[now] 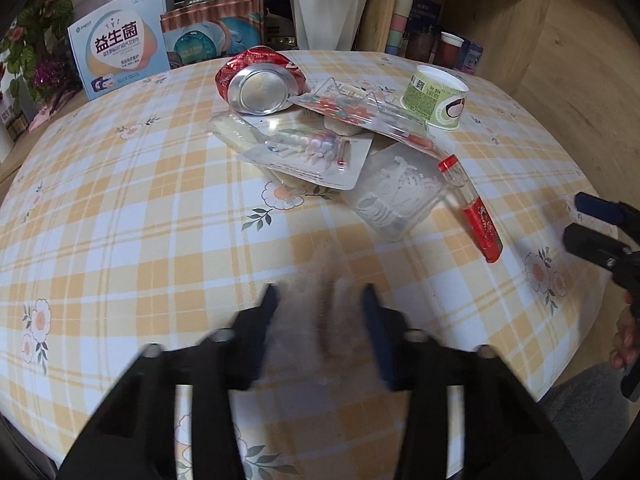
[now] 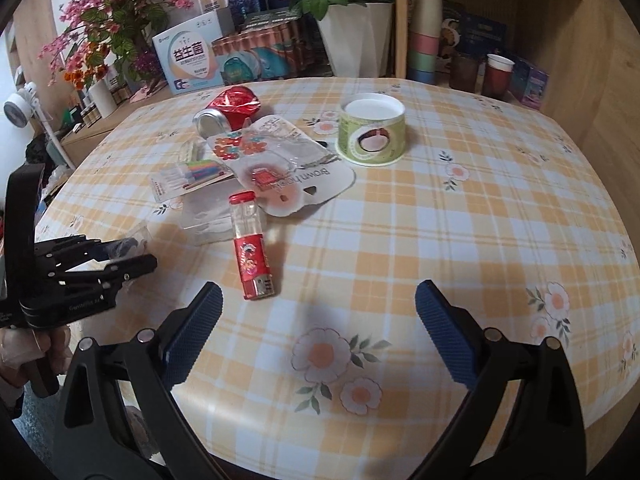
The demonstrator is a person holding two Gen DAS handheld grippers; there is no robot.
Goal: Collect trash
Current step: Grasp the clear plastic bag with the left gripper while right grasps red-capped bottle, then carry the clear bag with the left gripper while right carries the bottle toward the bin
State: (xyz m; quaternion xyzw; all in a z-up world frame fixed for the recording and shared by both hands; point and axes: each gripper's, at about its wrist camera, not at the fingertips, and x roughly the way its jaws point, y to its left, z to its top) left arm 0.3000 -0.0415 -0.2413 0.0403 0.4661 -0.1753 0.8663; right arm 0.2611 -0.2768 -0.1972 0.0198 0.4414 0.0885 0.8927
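I'm holding my left claw (image 1: 320, 300) partly parted, blurred, gripping nothing; my right claw (image 2: 318, 304) is gaping wide, empty. Trash pile (image 1: 320, 136) is lying ahead of both; red tube (image 2: 253, 246) sitting just beyond my right claw's left finger.

Your left claw (image 1: 320, 300) is smeared by blur in its own view, so you can't tell whether anything sits between its fingers. Beyond it, the clear box (image 1: 394, 196) hides under overlapping blister packs (image 1: 312, 152). Your right claw's (image 2: 318, 304) arms run off the bottom edge.
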